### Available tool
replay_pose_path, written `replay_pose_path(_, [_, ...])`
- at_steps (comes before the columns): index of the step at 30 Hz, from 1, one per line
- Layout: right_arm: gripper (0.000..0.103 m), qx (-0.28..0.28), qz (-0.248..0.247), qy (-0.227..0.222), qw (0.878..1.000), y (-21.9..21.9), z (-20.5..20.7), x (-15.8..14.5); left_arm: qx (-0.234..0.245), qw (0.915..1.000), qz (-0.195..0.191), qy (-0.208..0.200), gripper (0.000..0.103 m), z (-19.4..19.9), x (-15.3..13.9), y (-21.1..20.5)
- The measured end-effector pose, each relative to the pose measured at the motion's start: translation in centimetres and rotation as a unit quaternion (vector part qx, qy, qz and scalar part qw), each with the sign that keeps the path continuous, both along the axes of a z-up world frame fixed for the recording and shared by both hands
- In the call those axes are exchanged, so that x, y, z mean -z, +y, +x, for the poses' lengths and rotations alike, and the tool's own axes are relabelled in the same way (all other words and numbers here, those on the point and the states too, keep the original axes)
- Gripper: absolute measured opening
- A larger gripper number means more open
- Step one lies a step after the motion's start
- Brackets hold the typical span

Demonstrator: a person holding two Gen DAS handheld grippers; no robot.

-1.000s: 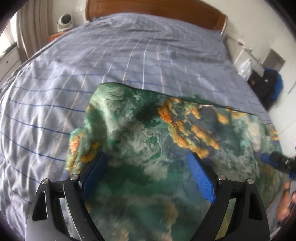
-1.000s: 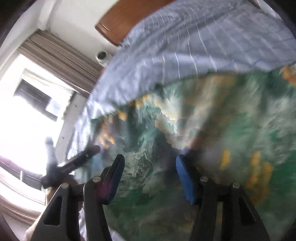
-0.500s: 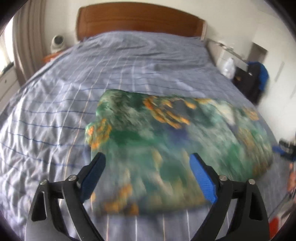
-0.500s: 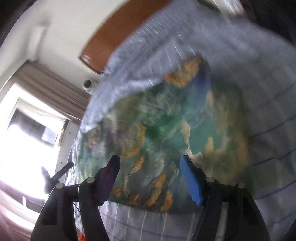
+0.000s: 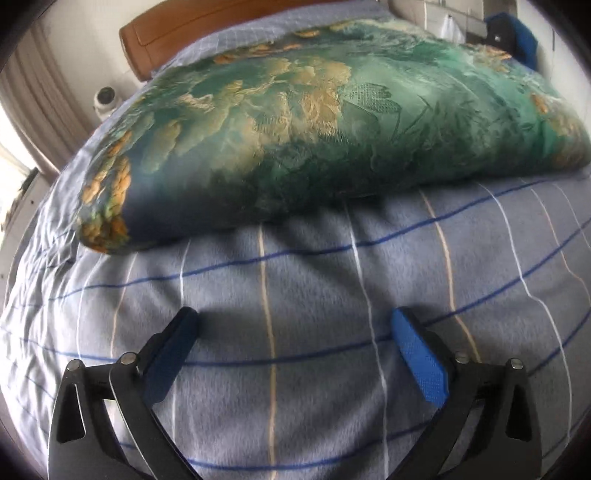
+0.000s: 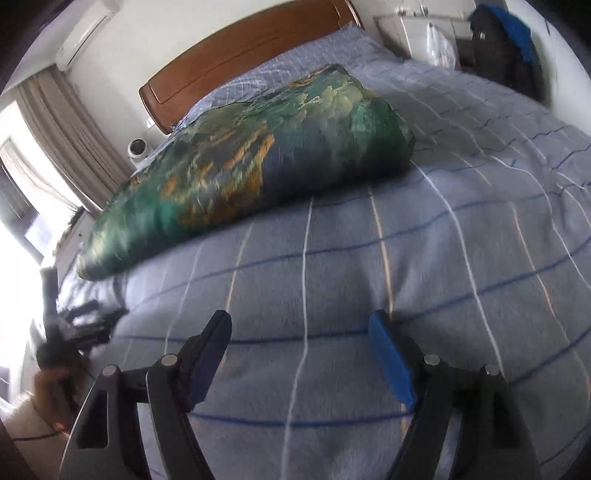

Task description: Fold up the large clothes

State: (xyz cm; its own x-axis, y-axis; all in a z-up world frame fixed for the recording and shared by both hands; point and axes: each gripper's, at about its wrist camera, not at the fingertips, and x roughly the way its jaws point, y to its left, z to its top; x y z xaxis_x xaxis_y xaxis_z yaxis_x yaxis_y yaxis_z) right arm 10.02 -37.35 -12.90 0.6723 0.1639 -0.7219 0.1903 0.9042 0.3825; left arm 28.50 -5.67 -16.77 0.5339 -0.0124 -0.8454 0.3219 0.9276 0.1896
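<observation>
Left wrist view: curtain [image 5: 33,110] at far left, a small white camera-like device [image 5: 107,99] beside the wooden headboard [image 5: 207,26]. The folded garment [image 5: 314,122], green with orange-tan pattern, lies on the bed [image 5: 314,295] across the upper half of the view, its near edge resting on the striped blue-grey cover. Left gripper [image 5: 295,328] hovers over bare cover in front of the garment, apart from it. Its fingers [image 5: 419,354] stand wide apart, having just been opening; nothing between them. At far right, a dark bag with blue cloth [image 5: 513,29] against the wall.

Right wrist view: bright window and curtain [image 6: 62,140] at left; low at the left edge, part of the left gripper [image 6: 81,325] and the person's hand [image 6: 55,391], both blurred. The garment [image 6: 258,166] lies as a long bundle running from the left bed edge towards the headboard [image 6: 243,55], well apart from the right gripper [image 6: 299,328]. That gripper sits over bare cover; its fingers [image 6: 388,354] are apart, having just been opening, with nothing between them. White furniture and a plastic bag [image 6: 439,48] at upper right.
</observation>
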Motion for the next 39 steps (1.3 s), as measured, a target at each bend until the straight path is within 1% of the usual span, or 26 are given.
replay_pose_path(2, [0.079,-0.008,-0.029,0.008,1.0,0.6,0.6,0.3,0.019,0.9998,0.006,0.005,0.103,0.3,0.0,-0.1])
replay_pose_path(3, [0.082,-0.011,-0.037,0.01,0.999,0.8,0.8,0.4,0.029,0.9996,0.002,-0.001,0.103,0.3,-0.1,0.0])
replay_pose_path(4, [0.084,-0.011,-0.037,0.01,0.999,0.9,1.0,0.6,0.038,0.9992,-0.009,-0.011,0.103,0.2,0.0,0.3])
replay_pose_path(6, [0.086,-0.01,-0.038,0.006,0.999,0.9,1.0,1.0,0.036,0.9988,-0.029,-0.013,0.103,0.0,0.0,0.9])
replay_pose_path(9, [0.088,-0.013,-0.041,0.006,0.999,1.0,0.8,1.3,0.036,0.9989,-0.03,-0.007,0.103,0.4,0.0,1.1])
replay_pose_path(14, [0.093,-0.013,-0.049,0.008,0.999,1.7,0.9,1.1,0.038,0.9986,-0.031,-0.02,0.103,-0.1,0.1,1.3])
replay_pose_path(16, [0.095,-0.014,-0.054,0.01,0.998,2.0,0.9,1.1,0.053,0.998,-0.006,-0.035,0.103,-0.9,0.4,0.5])
replay_pose_path(17, [0.096,-0.014,-0.055,0.011,0.998,2.1,1.0,1.1,0.074,0.9959,0.015,-0.048,0.103,-1.3,0.3,-0.1])
replay_pose_path(18, [0.096,-0.015,-0.056,0.012,0.998,2.1,1.0,1.1,0.098,0.9919,0.042,-0.069,0.103,-1.9,0.3,-0.9])
replay_pose_path(20, [0.096,-0.015,-0.053,0.012,0.998,2.1,1.0,1.1,0.131,0.9818,0.084,-0.109,0.103,-3.1,0.3,-1.9])
replay_pose_path(21, [0.096,-0.015,-0.05,0.012,0.999,2.0,1.0,1.1,0.137,0.977,0.1,-0.129,0.103,-3.7,0.4,-2.3])
replay_pose_path(22, [0.096,-0.015,-0.049,0.011,0.999,2.0,1.0,1.1,0.134,0.9748,0.108,-0.141,0.103,-4.1,0.5,-2.5])
replay_pose_path(24, [0.096,-0.014,-0.05,0.013,0.999,2.1,1.0,1.1,0.131,0.9714,0.121,-0.156,0.103,-4.6,0.4,-2.9])
replay_pose_path(25, [0.096,-0.014,-0.051,0.014,0.999,2.1,1.0,1.1,0.129,0.9712,0.123,-0.159,0.103,-4.6,0.5,-2.9])
replay_pose_path(27, [0.096,-0.012,-0.05,0.015,0.999,2.1,1.1,1.1,0.115,0.9746,0.117,-0.152,0.103,-4.6,0.5,-3.1])
replay_pose_path(29, [0.096,-0.012,-0.046,0.015,0.999,2.1,1.1,1.0,0.108,0.9785,0.116,-0.131,0.103,-3.7,0.4,-2.9])
replay_pose_path(31, [0.096,-0.013,-0.043,0.015,0.999,2.0,1.1,1.0,0.104,0.9817,0.124,-0.1,0.103,-2.6,0.2,-3.0])
replay_pose_path(33, [0.096,-0.013,-0.041,0.015,0.999,1.9,1.1,1.0,0.108,0.9816,0.141,-0.07,0.103,-1.6,0.1,-3.6])
replay_pose_path(34, [0.096,-0.013,-0.04,0.015,0.999,1.9,1.1,1.0,0.117,0.9797,0.149,-0.065,0.103,-1.6,0.0,-3.8])
replay_pose_path(35, [0.096,-0.012,-0.04,0.016,0.999,1.9,1.1,1.0,0.13,0.9772,0.153,-0.067,0.103,-1.6,0.0,-4.0])
replay_pose_path(36, [0.097,-0.012,-0.039,0.017,0.999,1.9,1.2,1.0,0.14,0.9759,0.149,-0.076,0.103,-1.5,0.2,-3.4])
replay_pose_path(38, [0.097,-0.011,-0.035,0.018,0.999,1.8,1.2,1.0,0.129,0.9799,0.127,-0.084,0.103,-1.4,0.3,-2.9])
replay_pose_path(39, [0.097,-0.01,-0.034,0.017,0.999,1.7,1.2,1.0,0.116,0.9841,0.102,-0.088,0.103,-1.6,0.3,-2.2])
